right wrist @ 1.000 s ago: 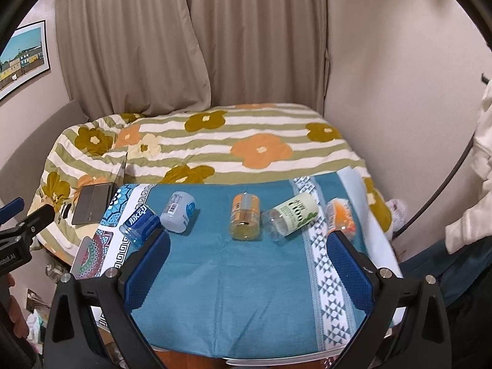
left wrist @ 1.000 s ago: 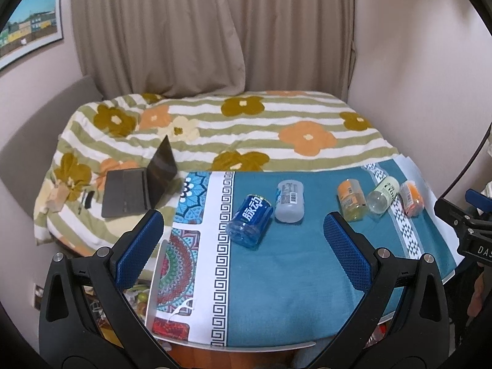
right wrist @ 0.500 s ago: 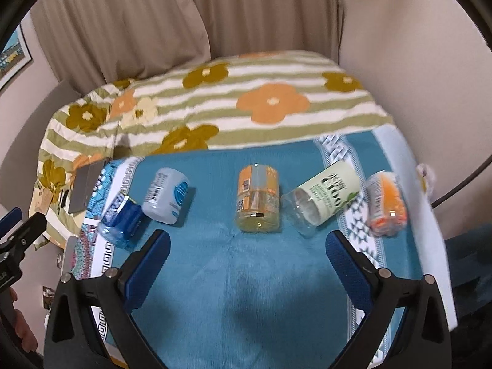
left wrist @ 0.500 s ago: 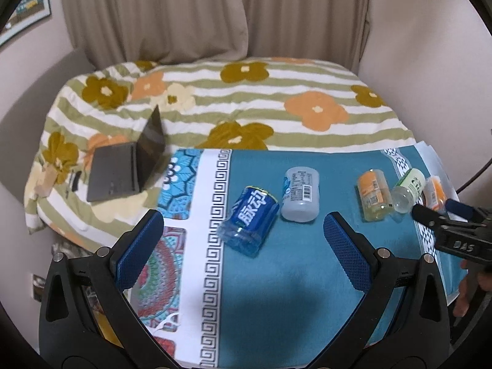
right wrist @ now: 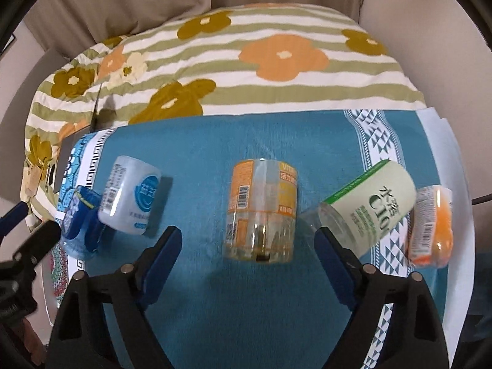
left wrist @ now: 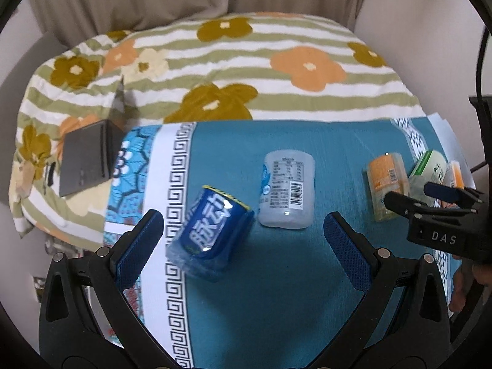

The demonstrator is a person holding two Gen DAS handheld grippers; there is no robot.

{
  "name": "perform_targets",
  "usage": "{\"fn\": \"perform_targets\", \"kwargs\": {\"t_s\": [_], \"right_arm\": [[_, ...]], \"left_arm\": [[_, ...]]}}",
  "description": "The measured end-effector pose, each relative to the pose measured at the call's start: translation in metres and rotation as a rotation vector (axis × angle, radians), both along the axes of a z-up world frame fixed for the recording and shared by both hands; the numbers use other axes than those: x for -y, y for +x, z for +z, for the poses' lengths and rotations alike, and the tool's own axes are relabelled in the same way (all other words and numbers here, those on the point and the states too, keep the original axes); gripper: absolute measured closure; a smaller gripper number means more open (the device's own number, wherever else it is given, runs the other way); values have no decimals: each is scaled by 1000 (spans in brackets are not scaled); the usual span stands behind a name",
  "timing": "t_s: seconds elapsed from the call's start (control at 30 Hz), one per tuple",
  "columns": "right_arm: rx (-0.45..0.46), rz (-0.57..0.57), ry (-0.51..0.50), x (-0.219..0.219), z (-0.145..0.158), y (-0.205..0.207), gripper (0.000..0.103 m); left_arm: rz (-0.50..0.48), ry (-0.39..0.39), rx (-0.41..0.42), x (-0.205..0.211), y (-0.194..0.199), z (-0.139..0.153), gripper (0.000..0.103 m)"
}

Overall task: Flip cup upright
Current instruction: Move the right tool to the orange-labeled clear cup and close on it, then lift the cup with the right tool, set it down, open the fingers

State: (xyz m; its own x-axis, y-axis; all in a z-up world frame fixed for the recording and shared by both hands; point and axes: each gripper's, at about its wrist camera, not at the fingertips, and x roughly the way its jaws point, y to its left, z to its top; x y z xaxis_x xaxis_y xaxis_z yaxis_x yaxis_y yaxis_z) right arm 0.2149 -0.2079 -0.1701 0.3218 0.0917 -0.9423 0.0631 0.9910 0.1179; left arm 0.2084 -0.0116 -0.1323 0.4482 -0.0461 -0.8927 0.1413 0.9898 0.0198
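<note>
Several cut-bottle cups lie on their sides in a row on a teal cloth. In the left wrist view my left gripper is open and empty; a blue-label cup lies between its fingers near the left one, with a white-label cup just beyond. In the right wrist view my right gripper is open and empty, just before an orange-label clear cup. A green-label cup and an orange cup lie to its right; the white-label cup and the blue-label cup lie to its left.
The table stands against a bed with a floral striped quilt. A dark laptop sits half open on the bed at left. The cloth's patterned borders run down both sides. Curtains and walls lie behind.
Both grippers have moved forward and down toward the cups, which now look larger. The left has closed in on the blue-label cup, the right on the orange-label clear cup. Both stay open.
</note>
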Motion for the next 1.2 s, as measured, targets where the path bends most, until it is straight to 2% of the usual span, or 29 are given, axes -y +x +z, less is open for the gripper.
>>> {"fn": "perform_targets", "kwargs": {"t_s": [0.17, 0.53, 0.77, 1.0, 1.2], "right_arm": [[-47, 12, 3, -1, -14, 12, 27], [-94, 40, -42, -7, -31, 25, 34], [-128, 69, -82, -11, -42, 25, 48], [-102, 79, -81, -14, -34, 20, 48], [-63, 80, -72, -19, -17, 10, 48]], "left_arm": [[-17, 6, -35, 7, 10, -10, 0], [-31, 17, -63, 10, 22, -22, 0], [-24, 11, -70, 5, 20, -25, 0], [-13, 12, -60, 1, 12, -21, 0], [-3, 9, -33, -5, -1, -9, 0]]}}
